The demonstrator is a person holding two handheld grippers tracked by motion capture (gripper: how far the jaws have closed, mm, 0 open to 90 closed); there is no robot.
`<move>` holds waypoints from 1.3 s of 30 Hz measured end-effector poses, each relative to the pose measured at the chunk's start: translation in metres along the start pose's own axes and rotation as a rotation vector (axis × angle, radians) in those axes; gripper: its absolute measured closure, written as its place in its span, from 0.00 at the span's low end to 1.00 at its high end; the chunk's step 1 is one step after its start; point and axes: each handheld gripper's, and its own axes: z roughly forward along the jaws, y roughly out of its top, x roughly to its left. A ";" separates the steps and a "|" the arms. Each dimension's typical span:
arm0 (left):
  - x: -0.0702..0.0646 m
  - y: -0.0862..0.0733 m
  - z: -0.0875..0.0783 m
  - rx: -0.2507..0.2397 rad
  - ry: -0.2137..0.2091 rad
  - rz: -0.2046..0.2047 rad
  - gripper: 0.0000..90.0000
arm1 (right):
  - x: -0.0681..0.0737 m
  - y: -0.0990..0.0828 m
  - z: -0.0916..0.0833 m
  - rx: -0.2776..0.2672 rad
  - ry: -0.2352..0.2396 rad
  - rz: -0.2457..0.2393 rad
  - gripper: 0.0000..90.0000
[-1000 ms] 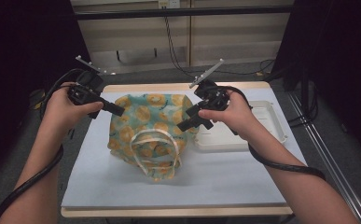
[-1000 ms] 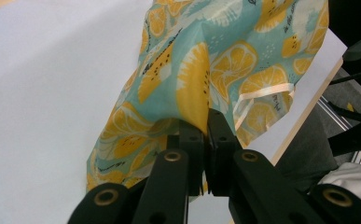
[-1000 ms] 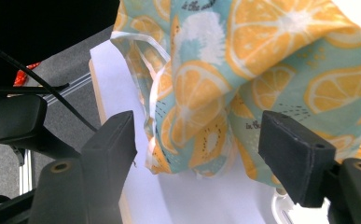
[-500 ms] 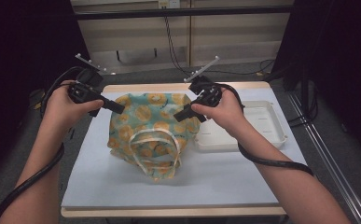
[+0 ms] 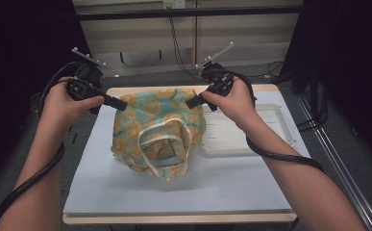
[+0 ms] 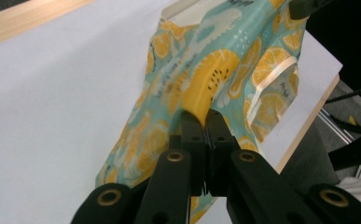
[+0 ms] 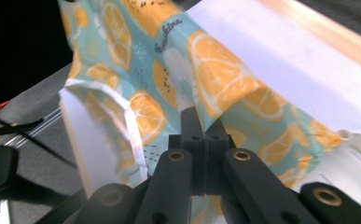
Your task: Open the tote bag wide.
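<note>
High view shows the orange-print bag (image 5: 157,132) lying mid-table on the white sheet (image 5: 126,192), its far edge raised between the two hands and its handle loops drooping toward the near edge, with the white tray (image 5: 270,130) just beside it toward the right edge. Left gripper (image 5: 121,103) has its jaws pinched tight on the bag's far-left corner, and right gripper (image 5: 192,102), whose jaws have just been closing, now clamps the far-right corner. The bag's top edge thus runs straight across from jaw to jaw, each hand equally near its own corner, so a lift would likely need both to rise together.
</note>
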 end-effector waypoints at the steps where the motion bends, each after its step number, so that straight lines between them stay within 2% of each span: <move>1: 0.001 0.000 0.000 -0.004 0.002 -0.005 0.99 | -0.002 0.001 0.000 -0.005 0.004 -0.003 1.00; 3: 0.001 0.001 0.000 -0.010 0.008 -0.015 0.99 | -0.003 0.005 -0.002 -0.005 0.001 0.019 1.00; 6: 0.004 0.003 0.000 -0.020 0.013 -0.021 1.00 | -0.005 0.009 -0.004 -0.014 -0.003 0.020 1.00; 10: 0.006 0.006 -0.001 -0.037 -0.002 -0.045 1.00 | -0.006 0.014 -0.007 -0.012 -0.006 0.034 1.00; 11: 0.006 0.006 -0.002 -0.030 -0.011 -0.037 1.00 | -0.007 0.015 -0.008 -0.015 -0.006 0.026 1.00; 12: 0.005 0.007 -0.004 -0.045 -0.013 -0.046 1.00 | -0.007 0.016 -0.009 -0.022 -0.007 0.033 1.00; 14: 0.005 0.010 -0.005 -0.031 -0.012 -0.036 1.00 | -0.008 0.018 -0.013 -0.031 0.007 0.044 1.00; 15: 0.005 0.011 -0.005 -0.045 -0.010 -0.060 1.00 | -0.008 0.019 -0.014 -0.034 0.002 0.045 1.00; 16: 0.006 0.012 -0.007 -0.034 -0.011 -0.046 1.00 | -0.008 0.020 -0.015 -0.033 -0.001 0.050 1.00; 18: 0.006 0.015 -0.008 -0.035 0.006 -0.058 1.00 | -0.009 0.023 -0.014 -0.036 -0.006 0.051 1.00; 19: 0.007 0.017 -0.008 -0.026 0.017 -0.051 1.00 | -0.010 0.023 -0.013 -0.043 -0.006 0.046 1.00; 20: 0.008 0.017 -0.007 -0.024 0.016 -0.054 1.00 | -0.011 0.024 -0.012 -0.031 -0.013 0.048 1.00; 22: 0.010 0.018 -0.003 -0.031 0.025 -0.078 1.00 | -0.014 0.025 -0.008 -0.024 -0.026 0.049 1.00; 23: 0.014 0.017 -0.001 -0.018 0.026 -0.088 1.00 | -0.014 0.025 -0.006 -0.017 -0.029 0.053 1.00; 26: 0.019 0.017 0.002 -0.043 0.017 -0.123 1.00 | -0.018 0.024 0.001 -0.016 -0.037 0.061 1.00; 30: 0.018 0.021 0.000 -0.033 0.031 -0.121 1.00 | -0.024 0.023 0.006 -0.021 -0.010 0.085 1.00; 31: 0.019 0.022 0.000 -0.020 0.037 -0.106 1.00 | -0.024 0.023 0.006 -0.023 -0.012 0.084 1.00; 33: 0.020 0.023 0.001 -0.028 0.042 -0.119 1.00 | -0.025 0.023 0.006 -0.017 -0.009 0.079 1.00; 36: 0.022 0.024 0.000 -0.020 0.059 -0.112 1.00 | -0.023 0.025 0.005 -0.015 -0.014 0.063 1.00; 39: 0.029 0.023 0.001 -0.043 0.044 -0.149 1.00 | -0.021 0.028 0.003 -0.027 -0.015 0.051 1.00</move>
